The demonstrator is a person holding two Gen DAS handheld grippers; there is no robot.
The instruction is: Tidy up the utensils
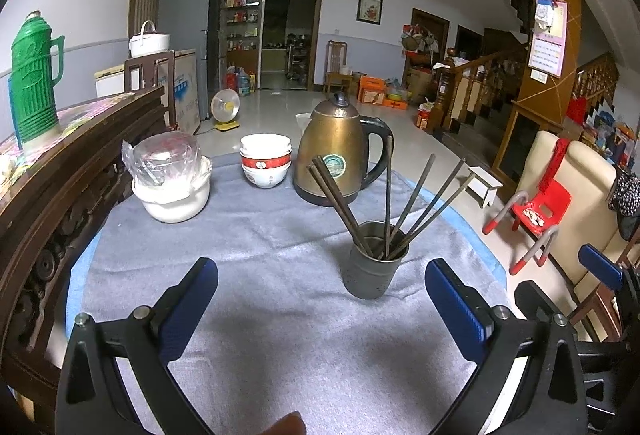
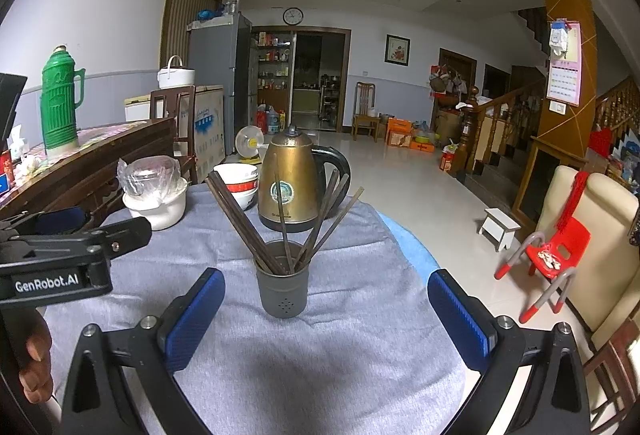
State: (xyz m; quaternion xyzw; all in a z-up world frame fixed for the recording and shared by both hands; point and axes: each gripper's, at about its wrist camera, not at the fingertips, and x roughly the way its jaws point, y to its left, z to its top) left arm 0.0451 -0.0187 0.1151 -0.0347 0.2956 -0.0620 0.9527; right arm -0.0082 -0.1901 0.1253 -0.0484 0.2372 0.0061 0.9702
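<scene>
A dark grey metal utensil cup (image 1: 374, 261) (image 2: 283, 289) stands upright on the grey cloth of the round table (image 1: 260, 235) (image 2: 360, 335). Several dark chopsticks (image 1: 416, 203) (image 2: 240, 215) stand fanned out inside it. My left gripper (image 1: 320, 299) is open and empty, held above the cloth just in front of the cup. My right gripper (image 2: 326, 309) is open and empty, with the cup between and beyond its blue fingertips. The right gripper's blue pad (image 1: 600, 265) shows at the right edge of the left wrist view.
A brass-coloured electric kettle (image 1: 340, 151) (image 2: 294, 183) stands behind the cup. Stacked red-and-white bowls (image 1: 266, 159) (image 2: 238, 181) and a white pot under plastic wrap (image 1: 172, 175) (image 2: 154, 195) stand at the back left. A carved wooden table with a green thermos (image 1: 34, 79) (image 2: 60, 99) is to the left.
</scene>
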